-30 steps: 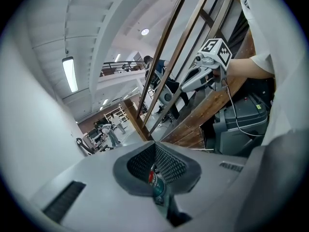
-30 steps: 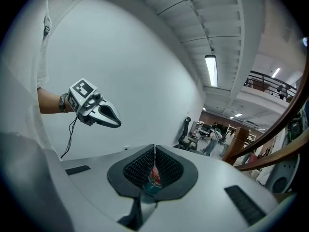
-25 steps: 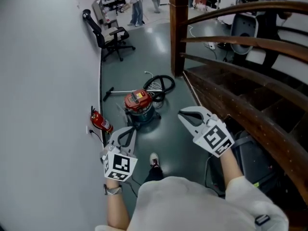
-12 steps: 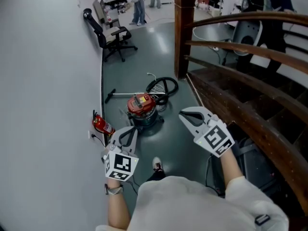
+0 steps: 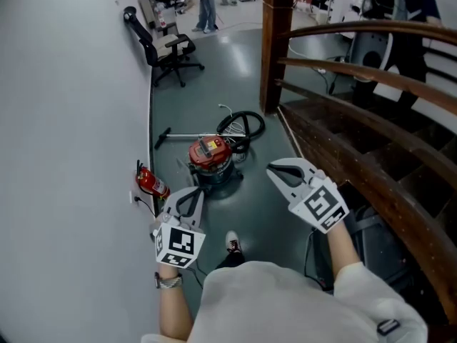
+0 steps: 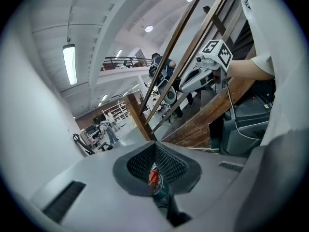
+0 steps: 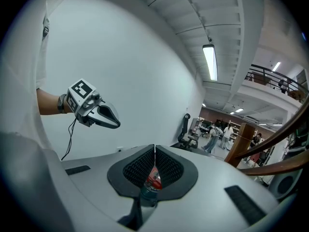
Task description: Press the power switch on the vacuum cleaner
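Basically, the vacuum [image 5: 211, 159] sits on the grey floor [image 5: 214, 77] near the white wall [image 5: 71, 120], red lid up, dark drum below, black hose [image 5: 241, 126] coiled just behind it and a wand [image 5: 178, 136] lying to its left. A red extinguisher [image 5: 150, 182] lies by the wall, near the vacuum. The left gripper [image 5: 190, 195] is held above the floor on the near side of the vacuum, not touching it; its own view shows the pads closed together with nothing between them, the vacuum [image 6: 155, 181] showing small beyond the jaws. The right gripper [image 5: 273, 170] is to the right of the vacuum, also clear of it, jaws fully closed and empty in its own view, vacuum [image 7: 152, 181] visible past them. Each gripper shows in the other's view: right [image 6: 193, 79], left [image 7: 108, 120]. A wooden railing [image 5: 357, 84] runs along the right, an office chair [image 5: 168, 48] stands farther back by the wall, and 1 shoe [image 5: 230, 243] shows below.
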Tool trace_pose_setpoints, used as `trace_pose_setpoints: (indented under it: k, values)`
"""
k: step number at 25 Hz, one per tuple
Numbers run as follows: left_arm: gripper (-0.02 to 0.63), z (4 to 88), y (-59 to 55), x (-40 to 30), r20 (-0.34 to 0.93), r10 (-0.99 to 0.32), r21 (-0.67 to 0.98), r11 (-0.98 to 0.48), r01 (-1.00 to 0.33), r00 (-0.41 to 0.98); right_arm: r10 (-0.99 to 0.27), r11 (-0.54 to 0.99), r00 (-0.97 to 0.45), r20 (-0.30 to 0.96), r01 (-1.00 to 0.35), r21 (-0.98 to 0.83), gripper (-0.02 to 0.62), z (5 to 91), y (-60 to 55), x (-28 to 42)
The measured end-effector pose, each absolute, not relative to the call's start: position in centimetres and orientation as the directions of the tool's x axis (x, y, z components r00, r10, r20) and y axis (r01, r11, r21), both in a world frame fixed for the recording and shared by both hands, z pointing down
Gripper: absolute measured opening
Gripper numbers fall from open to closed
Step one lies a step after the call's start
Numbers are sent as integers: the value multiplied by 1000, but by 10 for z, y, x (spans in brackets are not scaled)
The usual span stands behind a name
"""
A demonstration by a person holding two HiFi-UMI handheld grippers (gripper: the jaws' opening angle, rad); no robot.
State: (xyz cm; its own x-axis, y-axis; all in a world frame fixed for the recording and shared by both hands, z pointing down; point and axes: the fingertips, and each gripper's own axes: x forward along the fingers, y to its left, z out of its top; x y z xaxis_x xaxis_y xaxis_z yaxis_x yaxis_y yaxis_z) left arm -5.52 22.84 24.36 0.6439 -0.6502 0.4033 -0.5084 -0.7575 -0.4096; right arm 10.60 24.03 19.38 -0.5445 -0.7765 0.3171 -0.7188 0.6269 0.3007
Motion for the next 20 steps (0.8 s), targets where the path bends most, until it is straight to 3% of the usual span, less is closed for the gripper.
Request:
trace_pose_setpoints:
  k: [20]
  values:
    - [-2, 248, 211, -82, 410, -651, -402, -757, -515, 639, -765, 641, -550, 335, -703, 308, 29, 196, 221, 78]
